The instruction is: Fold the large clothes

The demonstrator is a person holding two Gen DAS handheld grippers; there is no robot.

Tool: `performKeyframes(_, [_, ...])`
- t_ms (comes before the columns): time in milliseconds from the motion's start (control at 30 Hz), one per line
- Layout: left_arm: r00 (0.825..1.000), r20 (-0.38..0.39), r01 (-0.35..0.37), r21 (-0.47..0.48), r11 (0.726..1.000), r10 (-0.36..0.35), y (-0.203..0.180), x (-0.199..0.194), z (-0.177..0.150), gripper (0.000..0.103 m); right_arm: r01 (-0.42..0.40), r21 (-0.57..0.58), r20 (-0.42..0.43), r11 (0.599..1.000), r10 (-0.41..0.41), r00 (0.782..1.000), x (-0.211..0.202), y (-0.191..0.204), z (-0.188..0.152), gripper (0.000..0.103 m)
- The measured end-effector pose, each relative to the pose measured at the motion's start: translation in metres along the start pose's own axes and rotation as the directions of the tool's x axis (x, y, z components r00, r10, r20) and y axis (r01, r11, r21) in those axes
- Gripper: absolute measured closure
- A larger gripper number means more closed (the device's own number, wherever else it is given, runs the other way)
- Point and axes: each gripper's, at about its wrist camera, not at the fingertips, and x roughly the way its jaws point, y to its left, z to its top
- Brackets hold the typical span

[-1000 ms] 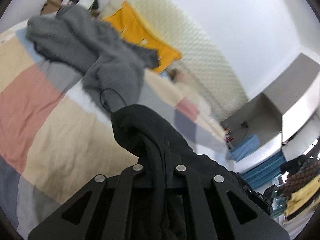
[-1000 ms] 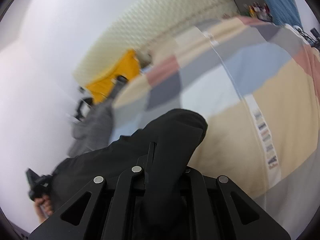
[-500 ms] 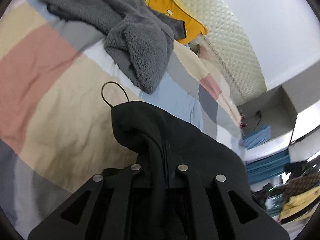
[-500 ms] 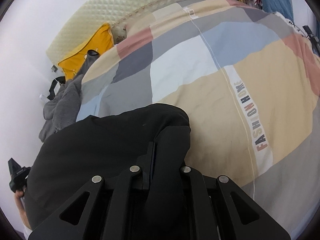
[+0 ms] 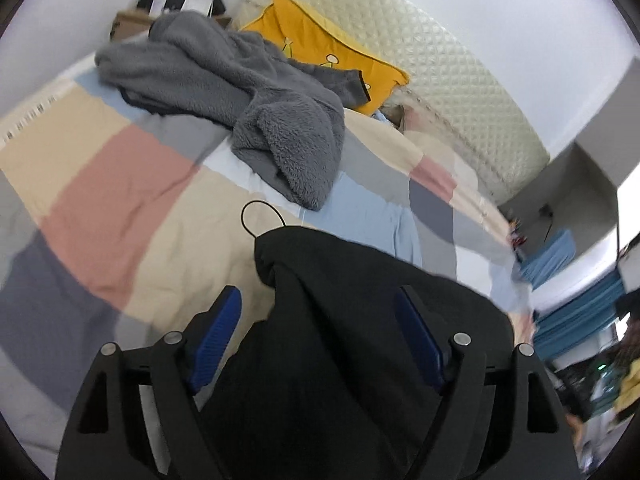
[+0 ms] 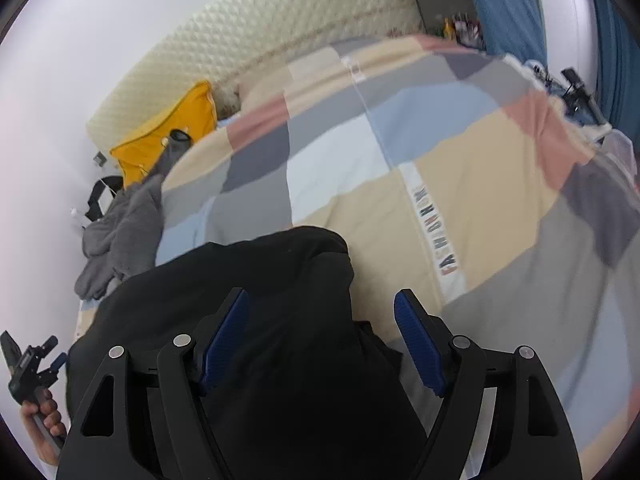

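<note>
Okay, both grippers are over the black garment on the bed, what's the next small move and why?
Probably draw both grippers straight back off the black garment. The left gripper and right gripper have just been opening; their blue pads stand apart with cloth lying loose between them, not pinched. The garment rests on the patchwork bedspread, so backing away clears room for regripping.

A big blanket point(image 5: 120, 184) of pink, tan, blue and grey squares covers the bed, a yellow pillow point(image 5: 320, 40) leans on the cream padded headboard point(image 5: 460, 76), and blue curtains point(image 6: 616, 40) hang far off.
</note>
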Motion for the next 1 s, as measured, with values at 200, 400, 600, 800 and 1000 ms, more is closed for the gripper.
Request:
performKeyframes(200, [0.999, 0.053, -0.006, 0.104, 0.995, 0.000, -0.043, -0.058, -0.004, 0.024, 0.017, -0.087, 0.143, 0.996, -0.005, 0.990, -0.085, 0.034, 0.011, 0.028])
performKeyframes(400, [0.989, 0.139, 0.008, 0.240, 0.971, -0.042, -0.096, -0.124, -0.003, 0.024, 0.000, -0.158, 0.297, 0.988, 0.047, 0.954, -0.171, 0.078, 0.016, 0.028])
performKeyframes(600, [0.972, 0.215, 0.024, 0.295, 0.955, -0.091, -0.125, -0.178, -0.007, 0.024, -0.016, -0.268, 0.416, 0.963, 0.130, 0.900, -0.245, 0.129, 0.002, 0.028])
performKeyframes(800, [0.962, 0.240, 0.039, 0.360, 0.932, -0.133, -0.143, -0.218, -0.028, 0.024, -0.027, -0.349, 0.472, 0.937, 0.200, 0.859, -0.296, 0.156, -0.027, 0.028])
performKeyframes(1000, [0.954, 0.271, 0.012, 0.396, 0.918, -0.130, -0.151, -0.246, -0.055, 0.024, -0.021, -0.385, 0.477, 0.922, 0.219, 0.851, -0.321, 0.170, -0.066, 0.028])
